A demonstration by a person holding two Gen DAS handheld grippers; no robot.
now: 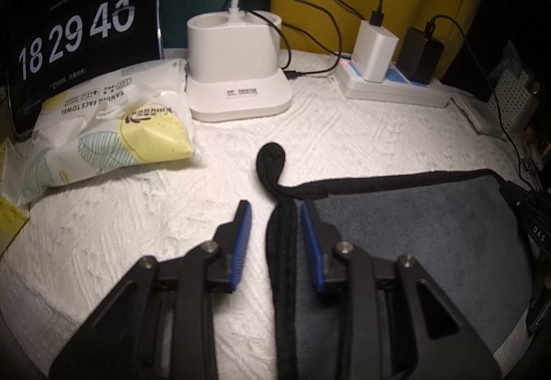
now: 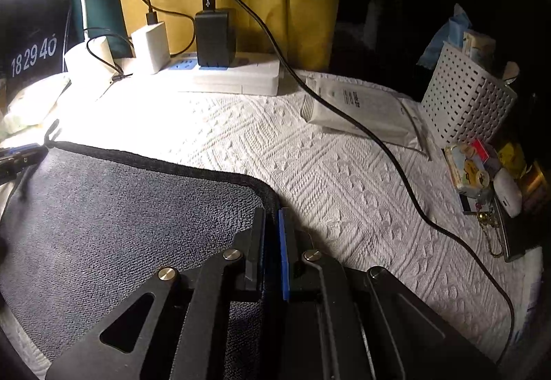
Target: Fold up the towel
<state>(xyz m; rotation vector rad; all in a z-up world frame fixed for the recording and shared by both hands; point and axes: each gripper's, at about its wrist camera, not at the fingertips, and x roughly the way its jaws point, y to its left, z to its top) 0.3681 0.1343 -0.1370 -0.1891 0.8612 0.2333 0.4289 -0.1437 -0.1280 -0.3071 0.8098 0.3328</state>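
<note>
My right claw pinches the gray towel's right edge. My left claw is open around its left black edge, just below the hanging loop.

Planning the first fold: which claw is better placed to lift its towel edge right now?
Right. The right claw is already shut on the towel trim, while the left claw is open, only straddling its edge.

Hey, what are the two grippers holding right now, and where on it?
The right gripper is shut on the grey towel at its black-trimmed right edge. The left gripper is open astride the left edge, holding nothing.
</note>
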